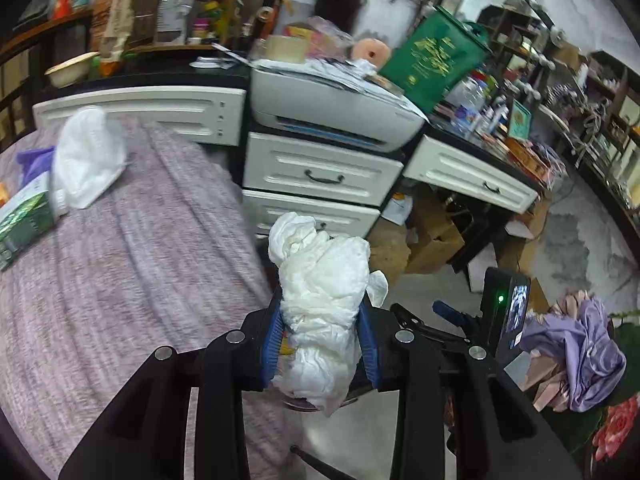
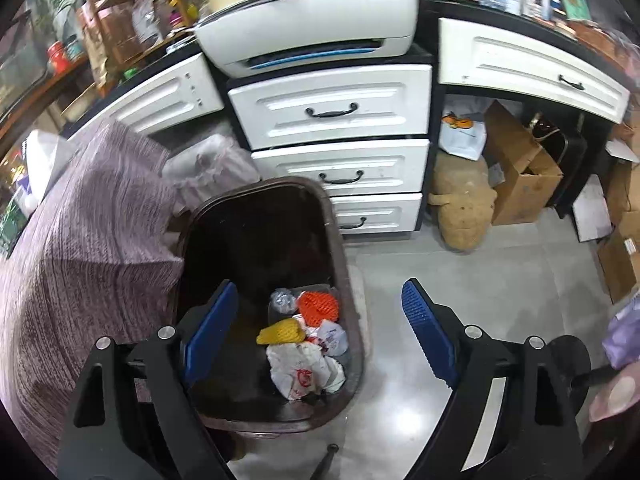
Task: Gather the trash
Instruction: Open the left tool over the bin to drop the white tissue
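My left gripper (image 1: 322, 320) is shut on a crumpled white tissue wad (image 1: 320, 292), which bulges up between the blue pads beside the edge of the purple-grey bed cover (image 1: 120, 260). Another white wad (image 1: 90, 156) and a green carton (image 1: 24, 220) lie on that cover at the far left. In the right wrist view my right gripper (image 2: 320, 308) stands wide open with nothing between its fingers, above a dark brown trash bin (image 2: 344, 256). Inside the bin lie a white wrapper with red print (image 2: 300, 372), yellow (image 2: 280, 332) and orange (image 2: 318, 306) foam nets, and other scraps.
White drawers (image 2: 332, 108) with black handles stand behind the bin, a white printer (image 2: 308, 36) on top. Cardboard boxes (image 2: 520, 184) and a tan stuffed toy (image 2: 460, 208) crowd the floor under the desk. Purple cloth (image 1: 576, 344) lies at the right. Grey tiled floor (image 2: 400, 360) surrounds the bin.
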{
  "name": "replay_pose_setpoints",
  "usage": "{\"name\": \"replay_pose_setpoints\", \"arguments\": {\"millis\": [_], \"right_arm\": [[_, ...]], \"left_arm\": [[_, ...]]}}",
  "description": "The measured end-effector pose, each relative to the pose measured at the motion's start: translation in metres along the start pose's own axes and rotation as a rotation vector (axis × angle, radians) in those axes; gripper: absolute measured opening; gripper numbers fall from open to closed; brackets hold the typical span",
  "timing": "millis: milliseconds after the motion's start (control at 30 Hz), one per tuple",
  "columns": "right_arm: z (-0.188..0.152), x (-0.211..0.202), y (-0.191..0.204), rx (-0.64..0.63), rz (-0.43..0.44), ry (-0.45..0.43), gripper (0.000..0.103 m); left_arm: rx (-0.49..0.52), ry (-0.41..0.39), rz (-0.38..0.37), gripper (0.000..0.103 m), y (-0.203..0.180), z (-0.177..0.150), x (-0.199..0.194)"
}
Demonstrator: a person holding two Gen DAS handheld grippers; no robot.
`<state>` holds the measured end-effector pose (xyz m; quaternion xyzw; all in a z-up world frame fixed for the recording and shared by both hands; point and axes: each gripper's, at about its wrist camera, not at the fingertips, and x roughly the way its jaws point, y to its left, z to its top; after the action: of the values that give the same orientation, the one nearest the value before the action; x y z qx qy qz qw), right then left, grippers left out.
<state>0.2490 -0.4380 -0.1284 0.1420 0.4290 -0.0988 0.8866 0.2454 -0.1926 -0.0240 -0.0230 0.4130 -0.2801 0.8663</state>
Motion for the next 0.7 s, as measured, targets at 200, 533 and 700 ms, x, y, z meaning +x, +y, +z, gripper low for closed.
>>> {"name": "replay_pose_setpoints", "arguments": {"millis": [200,533,700], "right_arm": [[0.001,-0.009,-0.028,0.058,-0.06,-0.02,0.084],[-0.002,-0.008,-0.057,0.106,-0.101,-0.014,0.084],[-0.001,-0.006,-0.059,0.115,-0.098,-0.011,0.084]], "left_arm": [[0.048,0.093,-0.012,0.034,-0.027,-0.012,0.046],[0.085,0.199,0.03,0.034,-0.038,-0.025,0.1],[0.102,0.244,0.052,0.037,-0.037,-0.033,0.118]]}}
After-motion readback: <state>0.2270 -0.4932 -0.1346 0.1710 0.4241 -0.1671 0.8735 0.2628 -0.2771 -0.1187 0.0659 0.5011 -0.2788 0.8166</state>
